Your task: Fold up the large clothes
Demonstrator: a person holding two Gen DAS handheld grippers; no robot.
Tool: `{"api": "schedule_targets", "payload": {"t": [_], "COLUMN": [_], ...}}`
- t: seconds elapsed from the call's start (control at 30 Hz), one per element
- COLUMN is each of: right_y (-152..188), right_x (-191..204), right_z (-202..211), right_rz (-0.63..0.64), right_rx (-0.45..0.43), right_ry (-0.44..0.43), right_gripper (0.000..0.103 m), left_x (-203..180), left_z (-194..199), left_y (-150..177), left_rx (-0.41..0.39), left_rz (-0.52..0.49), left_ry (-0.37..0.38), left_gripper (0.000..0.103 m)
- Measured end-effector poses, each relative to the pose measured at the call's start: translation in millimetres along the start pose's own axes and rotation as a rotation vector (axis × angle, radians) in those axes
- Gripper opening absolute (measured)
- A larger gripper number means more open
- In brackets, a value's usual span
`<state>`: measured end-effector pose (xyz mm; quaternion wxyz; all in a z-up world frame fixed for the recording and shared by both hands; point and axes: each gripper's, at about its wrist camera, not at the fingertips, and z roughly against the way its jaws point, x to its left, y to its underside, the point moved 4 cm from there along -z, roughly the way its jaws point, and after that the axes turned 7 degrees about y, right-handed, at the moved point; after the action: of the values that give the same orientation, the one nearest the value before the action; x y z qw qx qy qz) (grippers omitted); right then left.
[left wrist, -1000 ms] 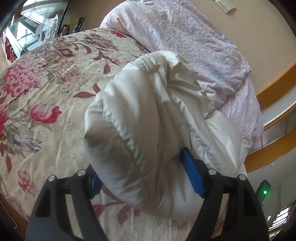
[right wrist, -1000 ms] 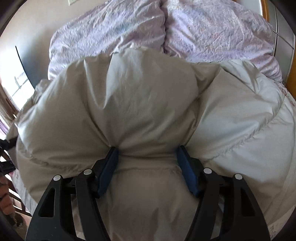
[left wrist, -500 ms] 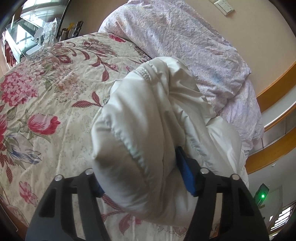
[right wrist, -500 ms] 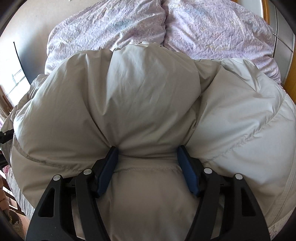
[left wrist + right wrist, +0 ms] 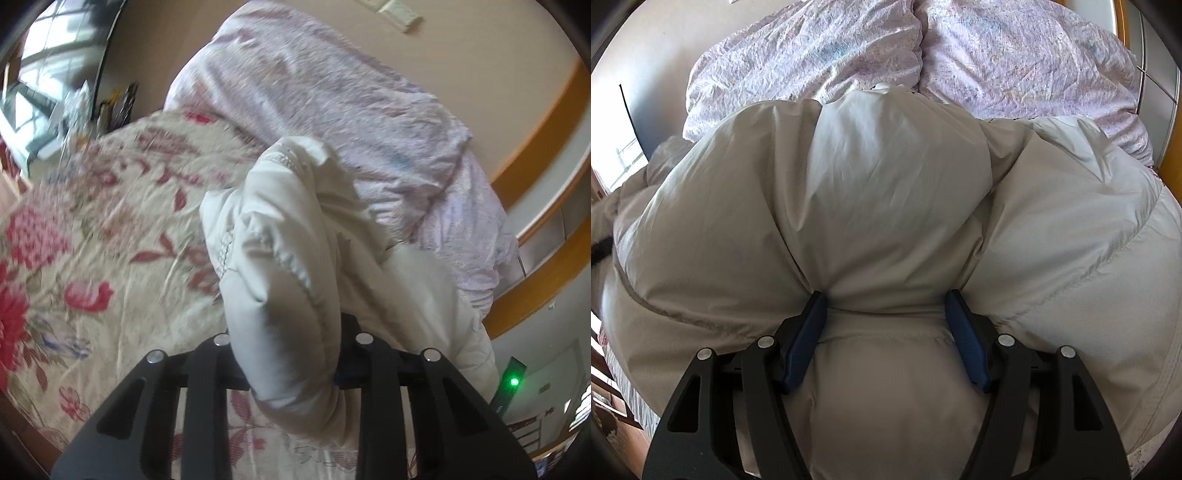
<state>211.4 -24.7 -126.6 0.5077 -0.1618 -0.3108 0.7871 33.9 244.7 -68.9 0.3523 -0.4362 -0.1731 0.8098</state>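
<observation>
A puffy white down jacket (image 5: pixel 291 258) lies bunched on the bed; it also fills the right wrist view (image 5: pixel 886 206). My left gripper (image 5: pixel 288 354) is shut on a thick fold of the jacket, its blue pads almost hidden by the fabric. My right gripper (image 5: pixel 886 314) is shut on another thick part of the jacket, with the padding bulging up between and over its blue pads (image 5: pixel 805 336). The part of the jacket behind the bulge is hidden.
The bed has a floral cover (image 5: pixel 92 258) on the left. A crumpled lilac duvet (image 5: pixel 332 122) lies at the far side against the wall; it also shows in the right wrist view (image 5: pixel 923 55). A wooden rail (image 5: pixel 535 288) runs on the right.
My left gripper has closed tighter on the jacket fold and swung, with motion blur now. The jacket bulge in the right wrist view has sunk slightly lower against the duvet.
</observation>
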Motion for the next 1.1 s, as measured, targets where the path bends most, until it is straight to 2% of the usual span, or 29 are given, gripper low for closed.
{"api": "schedule_targets", "payload": {"t": [0.37, 0.73, 0.9, 1.1], "right_y": [0, -1, -2, 7], "right_x": [0, 0, -5, -24], "right_z": [1, -1, 2, 26], "right_rz": [-0.003, -0.011, -0.031, -0.028], "right_rx": [-0.001, -0.012, -0.012, -0.046], "right_ry": [0.0, -0.009, -0.055, -0.083], "right_gripper": [0.068, 0.068, 0.068, 0.068], "left_x": [-100, -208, -232, -248], "left_z": [26, 13, 0, -11], "left_y": [-11, 20, 31, 40], "left_rx": [-0.087, -0.05, -0.028, -0.006], "left_rz": [-0.218, -0.393, -0.413, -0.427], "left_ry": [0.1, 0.237, 0.252, 0.263], "left_gripper": [0.027, 0.027, 0.029, 0.029]}}
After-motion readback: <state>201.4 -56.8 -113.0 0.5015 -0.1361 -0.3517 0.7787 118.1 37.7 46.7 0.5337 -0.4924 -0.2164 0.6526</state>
